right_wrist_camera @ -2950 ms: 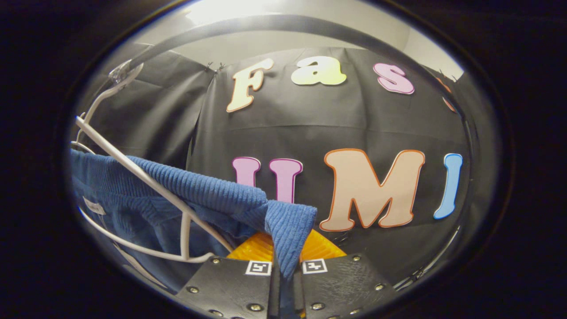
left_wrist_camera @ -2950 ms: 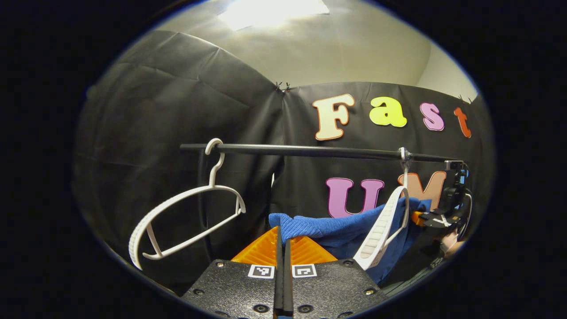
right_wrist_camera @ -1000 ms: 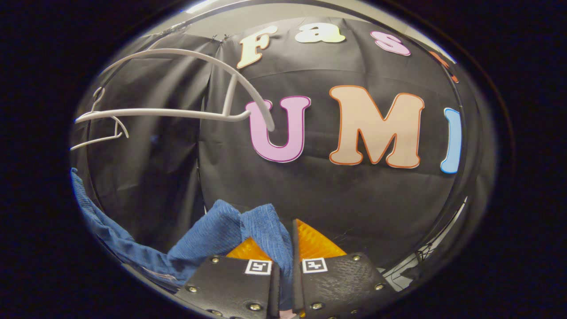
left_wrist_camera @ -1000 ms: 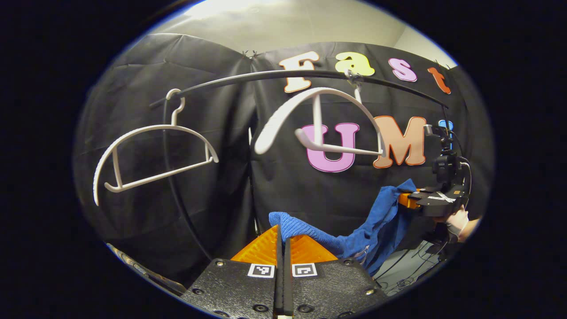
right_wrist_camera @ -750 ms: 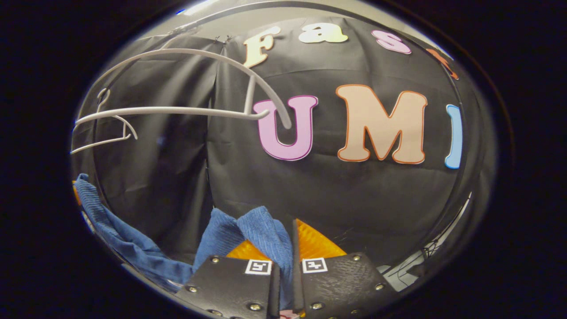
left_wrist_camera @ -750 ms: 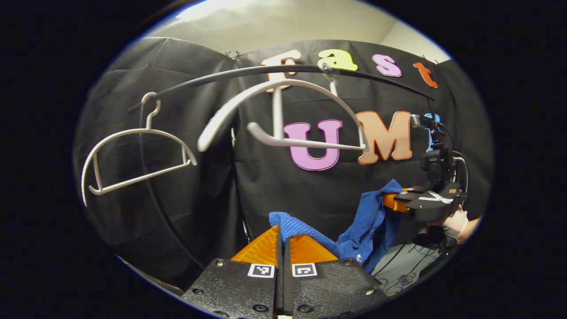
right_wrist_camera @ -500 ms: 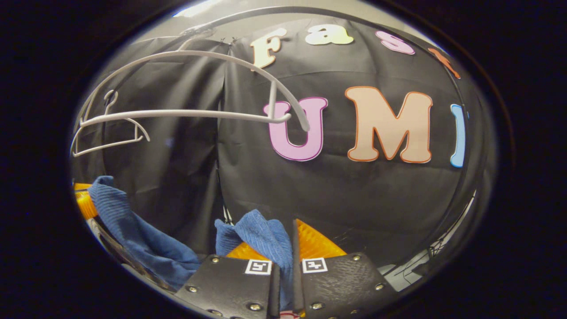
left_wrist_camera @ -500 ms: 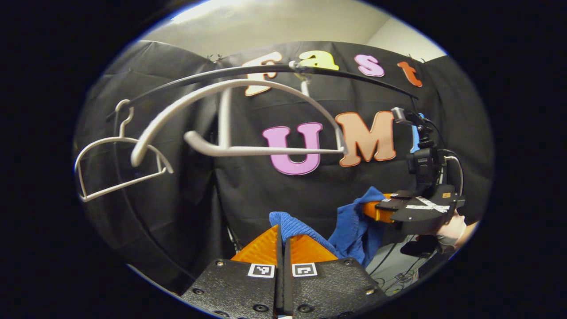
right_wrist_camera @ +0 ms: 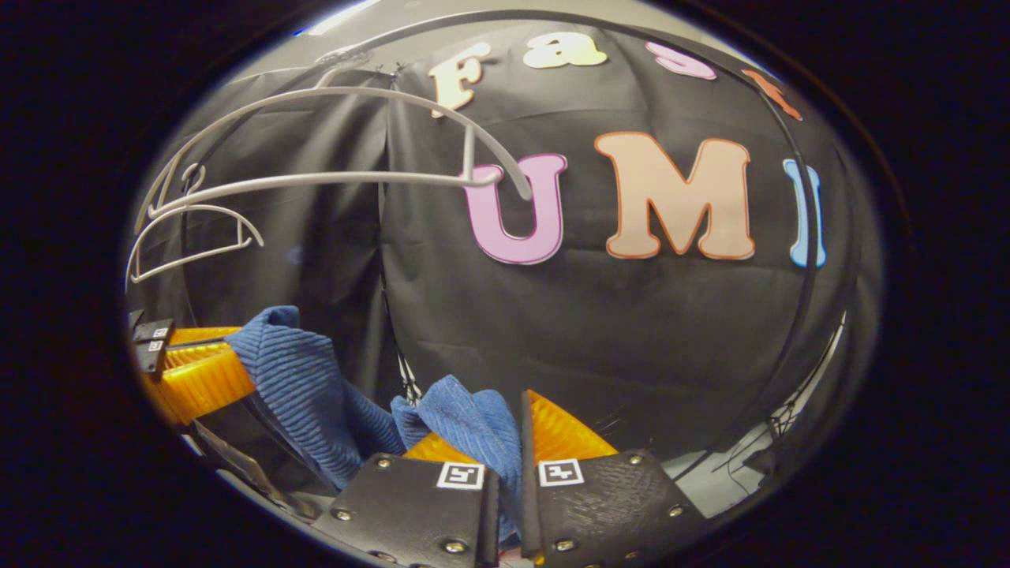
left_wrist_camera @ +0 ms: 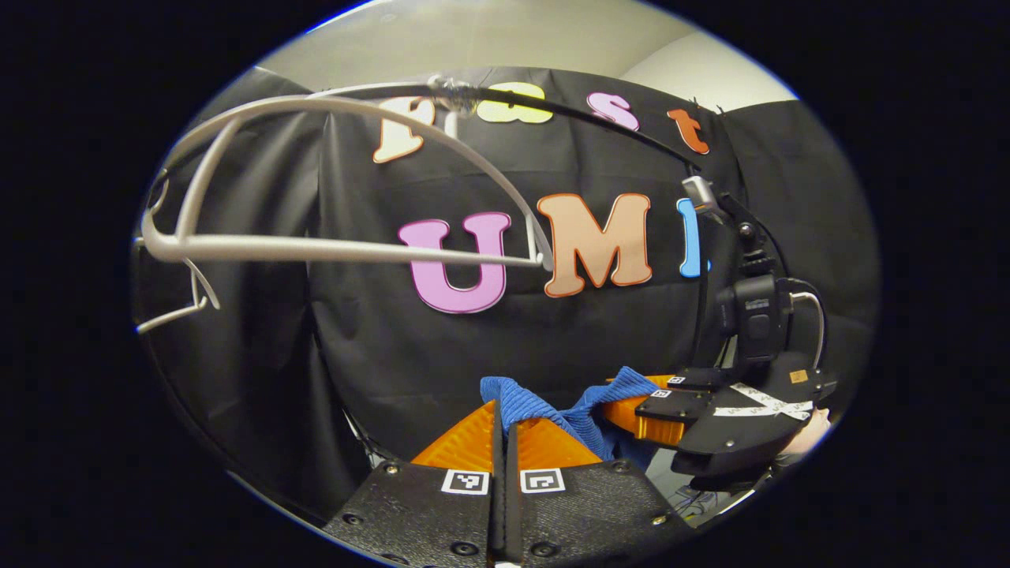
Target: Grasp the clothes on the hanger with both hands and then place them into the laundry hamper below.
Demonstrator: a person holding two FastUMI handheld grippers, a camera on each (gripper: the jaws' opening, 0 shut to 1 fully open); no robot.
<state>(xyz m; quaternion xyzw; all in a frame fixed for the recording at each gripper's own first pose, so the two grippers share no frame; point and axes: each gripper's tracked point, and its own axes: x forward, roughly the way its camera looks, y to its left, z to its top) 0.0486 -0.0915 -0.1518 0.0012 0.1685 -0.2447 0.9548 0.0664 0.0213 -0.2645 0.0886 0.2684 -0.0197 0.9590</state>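
The blue ribbed garment (left_wrist_camera: 556, 402) hangs free of the hanger, slack between my two grippers. My left gripper (left_wrist_camera: 505, 412) is shut on one bunched end of it. My right gripper (right_wrist_camera: 517, 406) is shut on the other end of the garment (right_wrist_camera: 316, 390). In the left gripper view the right gripper (left_wrist_camera: 627, 404) is close by at the lower right, with a hand (left_wrist_camera: 805, 430) behind it. From the right gripper view, the left gripper (right_wrist_camera: 241, 359) comes in from the left edge with cloth draped off its tip. The bare white hanger (left_wrist_camera: 355, 249) hangs overhead from the black rail (left_wrist_camera: 607, 126).
A second empty white hanger (right_wrist_camera: 197, 241) hangs farther left on the same rail (right_wrist_camera: 801, 260), seen also as a hanger (left_wrist_camera: 170, 312) at the left edge. Black cloth walls close in behind. Cables and pale floor (right_wrist_camera: 710, 477) show low on the right.
The garment has come off the hanger, which now hangs bare. Both grippers have moved down and closer together, so the cloth between them has gone slack and bunched.
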